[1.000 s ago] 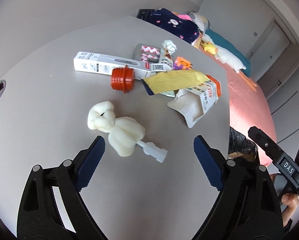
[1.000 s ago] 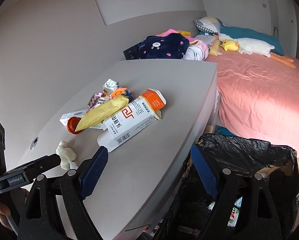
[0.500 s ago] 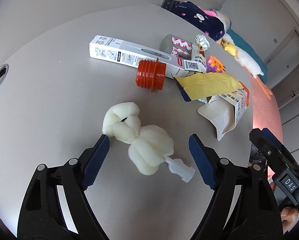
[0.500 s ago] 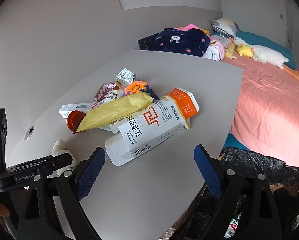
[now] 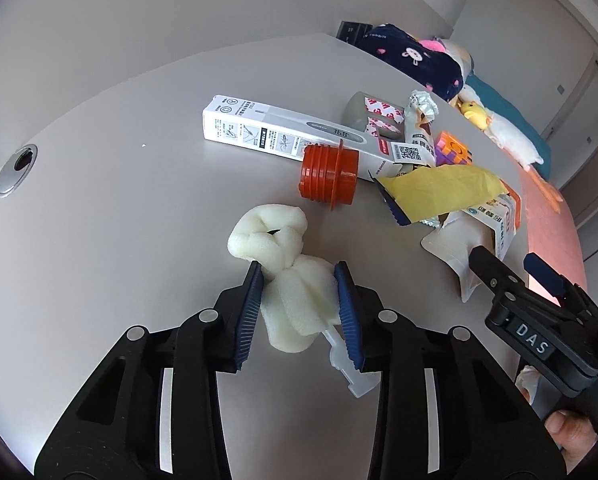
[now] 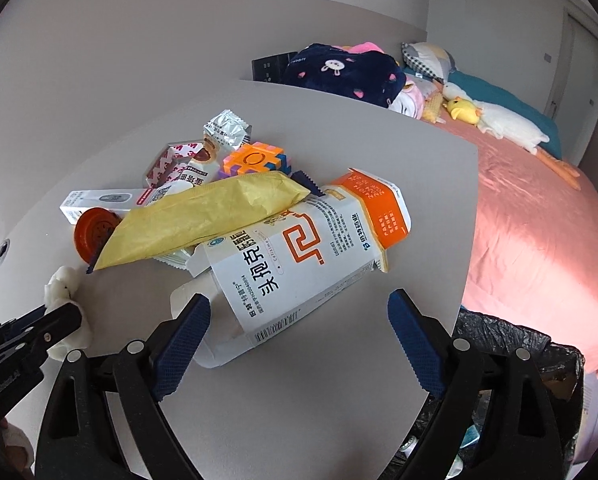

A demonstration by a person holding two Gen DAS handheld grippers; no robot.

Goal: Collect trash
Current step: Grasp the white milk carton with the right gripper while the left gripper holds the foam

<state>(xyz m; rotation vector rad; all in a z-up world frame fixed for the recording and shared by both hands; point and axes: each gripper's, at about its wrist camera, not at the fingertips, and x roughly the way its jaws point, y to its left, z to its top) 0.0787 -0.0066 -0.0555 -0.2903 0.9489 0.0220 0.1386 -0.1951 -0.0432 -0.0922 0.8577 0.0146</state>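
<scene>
A white foam piece (image 5: 267, 232) with a clear plastic stem (image 5: 351, 376) lies on the grey table (image 5: 99, 208). My left gripper (image 5: 298, 280) is closing on it, and both blue pads press its lower lump. In the right wrist view the same foam piece (image 6: 61, 284) shows at the far left. My right gripper (image 6: 299, 304) stands open just above the table. The near end of a white and orange medicine box (image 6: 299, 248) lies between its fingertips, untouched. A yellow envelope (image 6: 203, 216) rests on that box.
More trash lies beyond: an orange-red ribbed cap (image 5: 329, 172), a long white box (image 5: 279, 132), a foil wrapper (image 6: 227, 128) and a colourful puzzle cube (image 6: 255, 160). A black-lined bin (image 6: 511, 344) stands off the table's right edge, beside a pink bed (image 6: 539, 220).
My left gripper dropped onto the foam piece and its jaws closed from wide apart onto it. My right gripper swung left from over the bin to the medicine box, still open.
</scene>
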